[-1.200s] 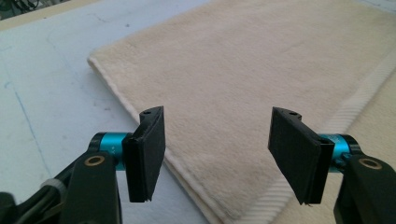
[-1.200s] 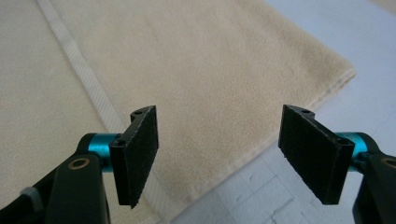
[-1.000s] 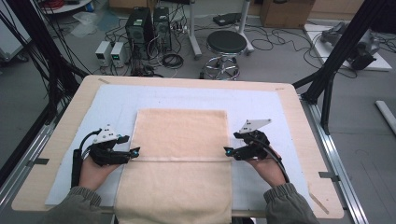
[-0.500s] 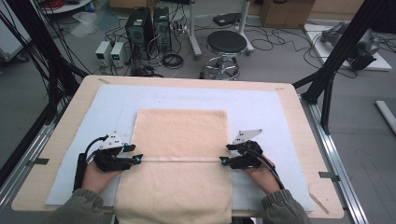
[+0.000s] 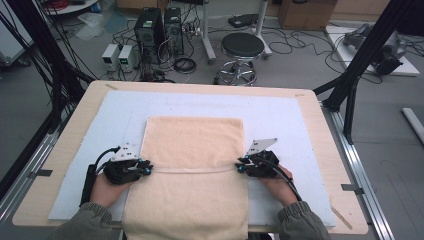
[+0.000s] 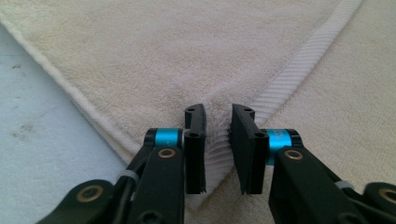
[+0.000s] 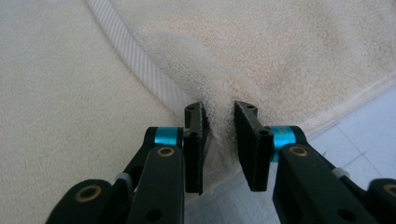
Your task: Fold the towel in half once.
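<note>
A beige towel (image 5: 195, 145) lies flat on the white mat, its near end hanging over the table's front edge. A white ribbed band (image 5: 195, 170) crosses it. My left gripper (image 5: 147, 169) sits at the band's left end. In the left gripper view its jaws (image 6: 218, 135) have just been closing, and the towel's edge (image 6: 163, 56) is bunched between the pads. At the band's right end is my right gripper (image 5: 239, 166). The right gripper view shows its jaws (image 7: 219, 135) have just been closing too, with a raised fold of towel (image 7: 303, 51) pinched between them.
The white mat (image 5: 280, 115) covers most of the wooden table (image 5: 330, 165). Bare mat lies to the left, right and far side of the towel. Beyond the table stand a black stool (image 5: 242, 47), computer towers (image 5: 160, 25) and loose cables on the floor.
Both grippers have settled down onto the towel's side edges, and their jaws have closed on the fabric. The right hand has sunk slightly.
</note>
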Motion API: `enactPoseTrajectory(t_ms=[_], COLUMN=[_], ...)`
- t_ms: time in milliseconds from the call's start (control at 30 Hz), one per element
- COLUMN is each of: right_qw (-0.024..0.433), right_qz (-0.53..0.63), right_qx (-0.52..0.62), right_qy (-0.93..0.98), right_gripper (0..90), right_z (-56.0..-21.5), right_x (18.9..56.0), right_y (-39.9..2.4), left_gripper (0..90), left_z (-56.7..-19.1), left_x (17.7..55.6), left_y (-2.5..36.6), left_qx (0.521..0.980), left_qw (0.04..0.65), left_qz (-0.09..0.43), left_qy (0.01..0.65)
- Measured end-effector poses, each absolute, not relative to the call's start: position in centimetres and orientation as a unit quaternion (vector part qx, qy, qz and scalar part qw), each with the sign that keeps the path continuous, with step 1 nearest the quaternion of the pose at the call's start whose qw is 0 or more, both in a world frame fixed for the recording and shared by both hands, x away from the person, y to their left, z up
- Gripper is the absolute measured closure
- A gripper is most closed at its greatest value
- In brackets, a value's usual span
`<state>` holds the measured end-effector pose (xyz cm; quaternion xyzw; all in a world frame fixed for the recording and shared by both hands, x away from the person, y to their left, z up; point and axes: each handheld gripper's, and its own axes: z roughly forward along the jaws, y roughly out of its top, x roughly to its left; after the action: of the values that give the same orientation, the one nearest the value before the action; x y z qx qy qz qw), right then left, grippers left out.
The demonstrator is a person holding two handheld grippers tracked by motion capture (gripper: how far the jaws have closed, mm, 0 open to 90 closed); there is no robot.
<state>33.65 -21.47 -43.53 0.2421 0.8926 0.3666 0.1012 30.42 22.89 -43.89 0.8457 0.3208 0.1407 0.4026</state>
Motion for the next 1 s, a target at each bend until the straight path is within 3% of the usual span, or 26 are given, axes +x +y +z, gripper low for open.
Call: enactPoseTrajectory(t_ms=[200,567,800,1000], right_qw=[0.100,0.095,0.077,0.051], right_qz=[0.376,0.397,0.416,0.437], right_qx=[0.233,0.216,0.185,0.145], right_qy=[0.891,0.887,0.887,0.886], right_gripper=[79.7,80.1,80.2,79.3], right_z=[-42.8,-40.6,-38.7,-36.5], right_x=[33.8,32.4,28.9,23.7], right_y=[-21.4,-21.8,-22.2,-22.9], left_gripper=[84.4,85.2,85.3,85.5], left_z=[-43.3,-40.9,-38.9,-37.1], left_x=[30.3,28.8,24.6,18.1], left_y=[23.0,23.4,24.1,24.9], left_qx=[0.843,0.831,0.833,0.839], left_qw=[0.406,0.429,0.440,0.456], left_qz=[0.148,0.170,0.178,0.161], left_qy=[0.321,0.311,0.284,0.249])
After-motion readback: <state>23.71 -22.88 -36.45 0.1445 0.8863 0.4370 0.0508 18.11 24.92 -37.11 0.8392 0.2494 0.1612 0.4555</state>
